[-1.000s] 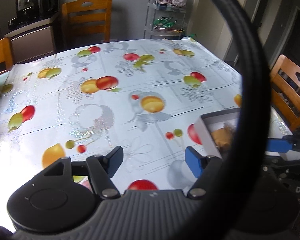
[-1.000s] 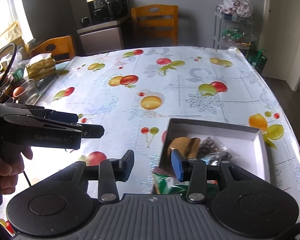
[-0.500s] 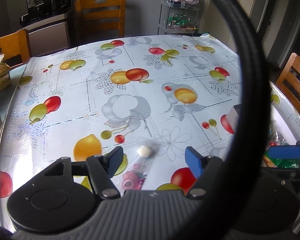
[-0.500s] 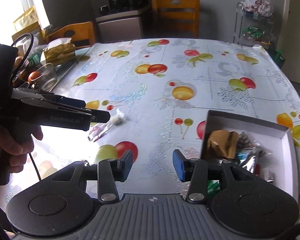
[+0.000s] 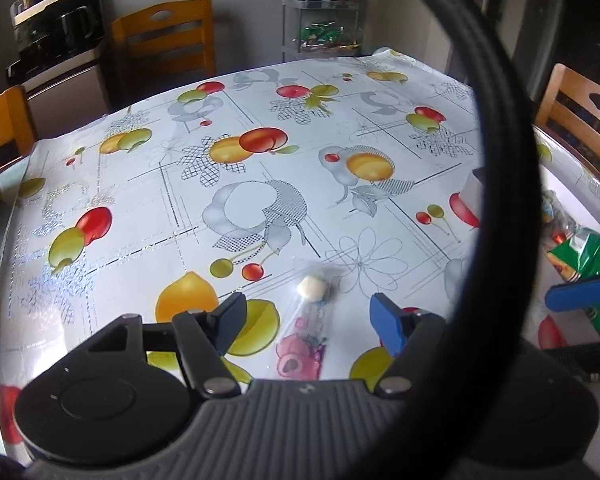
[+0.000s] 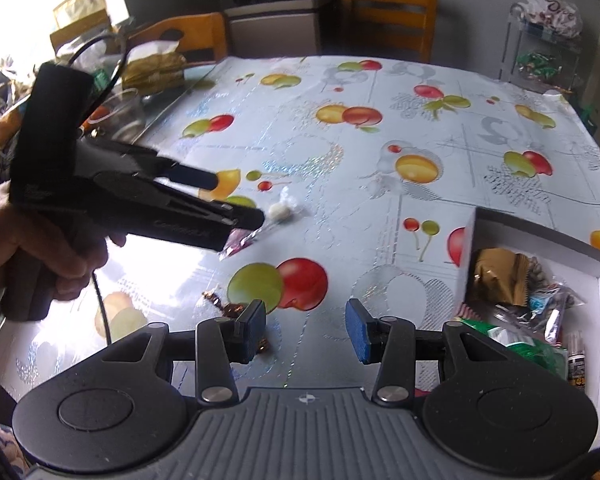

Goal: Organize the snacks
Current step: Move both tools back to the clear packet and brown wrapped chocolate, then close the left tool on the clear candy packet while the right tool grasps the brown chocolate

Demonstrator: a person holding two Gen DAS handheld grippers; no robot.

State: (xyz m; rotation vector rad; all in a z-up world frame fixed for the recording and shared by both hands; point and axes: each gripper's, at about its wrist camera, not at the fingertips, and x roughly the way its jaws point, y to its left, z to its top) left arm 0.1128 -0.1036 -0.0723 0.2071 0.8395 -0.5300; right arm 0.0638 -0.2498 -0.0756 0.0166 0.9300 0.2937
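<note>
Right now you are holding the left gripper point(image 5: 306, 316) low over the table point(image 5: 140, 208), its jaws standing wide apart and gripping nothing. A clear snack packet point(image 5: 309, 322) with a white sweet at its far end and a pink print nearer you is lying flat on the fruit-patterned cloth, in line with the gap between the fingers but untouched by either pad. In the right wrist view your hand point(image 6: 32, 256) is gripping the left gripper's handle, and its tips are hovering just over that same packet point(image 6: 260, 224).

You are keeping the right gripper point(image 6: 306, 330) partly open and empty above the cloth. A small brown-wrapped candy point(image 6: 230, 308) is lying on the table just beside its left finger. To the right, the white box point(image 6: 540, 236) is sitting on the table, already holding a gold packet point(image 6: 500, 276), a green packet point(image 6: 520, 340) and other wrapped snacks.
</note>
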